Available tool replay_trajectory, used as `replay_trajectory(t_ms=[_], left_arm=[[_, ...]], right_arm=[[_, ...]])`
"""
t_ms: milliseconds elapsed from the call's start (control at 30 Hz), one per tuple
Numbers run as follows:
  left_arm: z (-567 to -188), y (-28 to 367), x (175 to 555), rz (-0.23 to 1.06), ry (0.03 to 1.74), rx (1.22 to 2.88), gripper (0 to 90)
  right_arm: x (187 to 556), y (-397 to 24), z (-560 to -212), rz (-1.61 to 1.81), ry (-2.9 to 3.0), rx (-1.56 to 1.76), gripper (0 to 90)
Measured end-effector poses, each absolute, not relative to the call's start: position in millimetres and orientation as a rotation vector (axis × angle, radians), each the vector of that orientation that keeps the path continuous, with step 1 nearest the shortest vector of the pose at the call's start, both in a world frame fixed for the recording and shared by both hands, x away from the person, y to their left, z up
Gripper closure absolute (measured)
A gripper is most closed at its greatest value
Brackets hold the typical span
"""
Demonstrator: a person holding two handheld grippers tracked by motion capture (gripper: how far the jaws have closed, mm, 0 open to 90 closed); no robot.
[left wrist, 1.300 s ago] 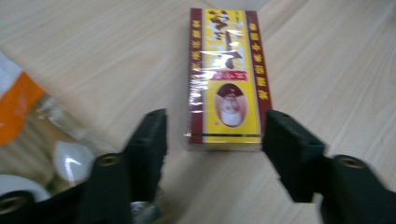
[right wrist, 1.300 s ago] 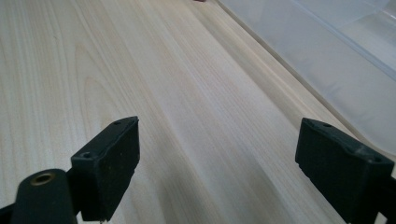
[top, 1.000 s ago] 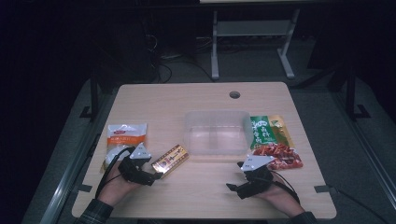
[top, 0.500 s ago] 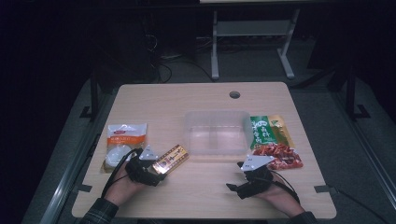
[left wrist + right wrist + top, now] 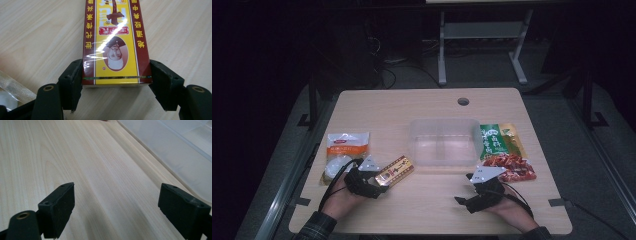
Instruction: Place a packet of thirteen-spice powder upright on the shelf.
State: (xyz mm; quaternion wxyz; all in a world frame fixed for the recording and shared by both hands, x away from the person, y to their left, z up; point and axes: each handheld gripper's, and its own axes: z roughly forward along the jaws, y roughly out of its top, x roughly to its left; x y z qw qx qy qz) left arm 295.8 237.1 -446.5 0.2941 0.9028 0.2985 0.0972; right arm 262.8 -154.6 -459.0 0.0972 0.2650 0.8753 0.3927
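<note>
I am working in what looks like a lab or recording room rather than a home. My light wooden table (image 5: pixel 432 107) has a cable hole (image 5: pixel 463 101) like an office desk and stands on grey carpet (image 5: pixel 562 130). Behind it the room is dark, with loose cables (image 5: pixel 397 62) on the floor and the white metal legs of another stand or bench (image 5: pixel 482 35). Only the table is lit, set up like a test station.
</note>
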Motion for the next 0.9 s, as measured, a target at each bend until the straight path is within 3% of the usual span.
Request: replay_trajectory(t_ms=[400,900], left_arm=[[-437,236,286,0.165,0.605,2.432,32.5],[-430,198,278,0.030,0.285,2.424,32.4]], right_arm=[[263,-159,-458,1.172,2.577,0.805,13.6],[260,-167,-451,1.196,2.622,0.729,14.4]])
